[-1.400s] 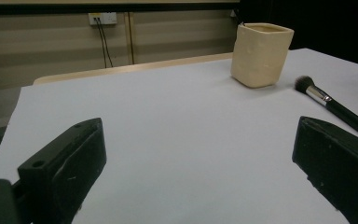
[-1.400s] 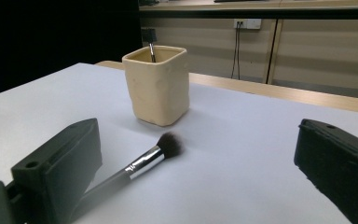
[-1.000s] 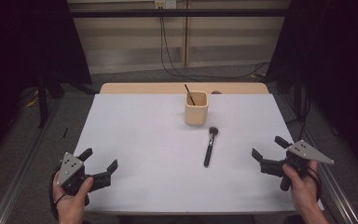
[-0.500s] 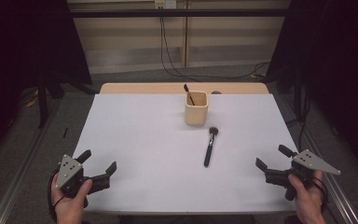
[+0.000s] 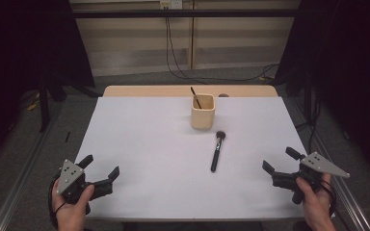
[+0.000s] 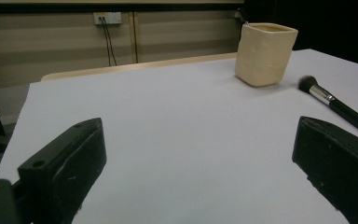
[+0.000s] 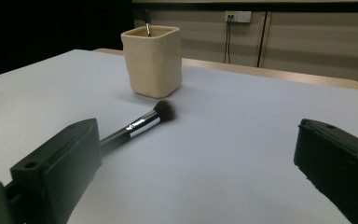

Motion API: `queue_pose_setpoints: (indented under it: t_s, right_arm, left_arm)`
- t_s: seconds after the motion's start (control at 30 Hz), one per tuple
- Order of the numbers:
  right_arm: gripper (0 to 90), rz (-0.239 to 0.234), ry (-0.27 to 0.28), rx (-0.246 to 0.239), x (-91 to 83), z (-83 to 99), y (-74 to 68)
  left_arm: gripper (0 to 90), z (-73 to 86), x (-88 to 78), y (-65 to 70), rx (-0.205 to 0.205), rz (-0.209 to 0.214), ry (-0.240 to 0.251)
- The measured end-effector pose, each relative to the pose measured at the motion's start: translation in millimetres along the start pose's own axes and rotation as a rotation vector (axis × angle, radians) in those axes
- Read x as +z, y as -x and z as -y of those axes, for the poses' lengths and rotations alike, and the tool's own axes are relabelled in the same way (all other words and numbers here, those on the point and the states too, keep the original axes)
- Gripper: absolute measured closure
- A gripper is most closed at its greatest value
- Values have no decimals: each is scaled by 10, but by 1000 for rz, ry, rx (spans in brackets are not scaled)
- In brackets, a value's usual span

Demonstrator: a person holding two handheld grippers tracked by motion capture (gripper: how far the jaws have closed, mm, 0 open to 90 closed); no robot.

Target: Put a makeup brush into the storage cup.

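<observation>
left gripper [image 5: 100, 169] low at near counter [image 5: 144, 144] edge, jaws spread wide, holding nothing. right gripper [image 5: 280, 160] likewise, jaws wide apart and empty. makeup brush [image 5: 217, 150] flat on counter, ahead of right jaws toward their left, bristles toward cream cup [image 5: 203, 111] just beyond, another brush handle [image 5: 195, 97] standing inside.

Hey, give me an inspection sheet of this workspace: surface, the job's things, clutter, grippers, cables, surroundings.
Surface: white sheet over a wooden table, bare wood at the far edge.
Job's things: makeup brush lies flat, bristles toward the beige cup; a thin dark handle stands in the cup.
Clutter: small dark thing behind the cup, too small to tell.
Grippers: left gripper and right gripper both open, held at the near corners, touching nothing.
Cables: black cables hang from a wall outlet.
Surroundings: dark curtains at both sides, grey floor.
</observation>
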State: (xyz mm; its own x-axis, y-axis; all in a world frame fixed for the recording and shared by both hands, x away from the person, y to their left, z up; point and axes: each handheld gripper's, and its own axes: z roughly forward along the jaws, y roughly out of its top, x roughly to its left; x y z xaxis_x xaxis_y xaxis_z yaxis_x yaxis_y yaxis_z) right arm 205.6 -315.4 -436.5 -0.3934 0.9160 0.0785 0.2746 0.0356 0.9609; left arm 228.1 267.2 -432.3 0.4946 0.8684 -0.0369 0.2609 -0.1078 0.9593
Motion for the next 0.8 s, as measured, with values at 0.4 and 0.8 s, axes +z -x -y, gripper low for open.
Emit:
queue_pose_setpoints:
  t_s: [0.4, 0.8]
  right_arm:
    - [0, -57, 9, -31, 172, -127, -81]
    - [0, -82, -10, -51, 351, -224, -103]
  left_arm:
    - [29, -5, -30, 12, 8, -17, 4]
    - [29, -16, -27, 6, 15, -18, 9]
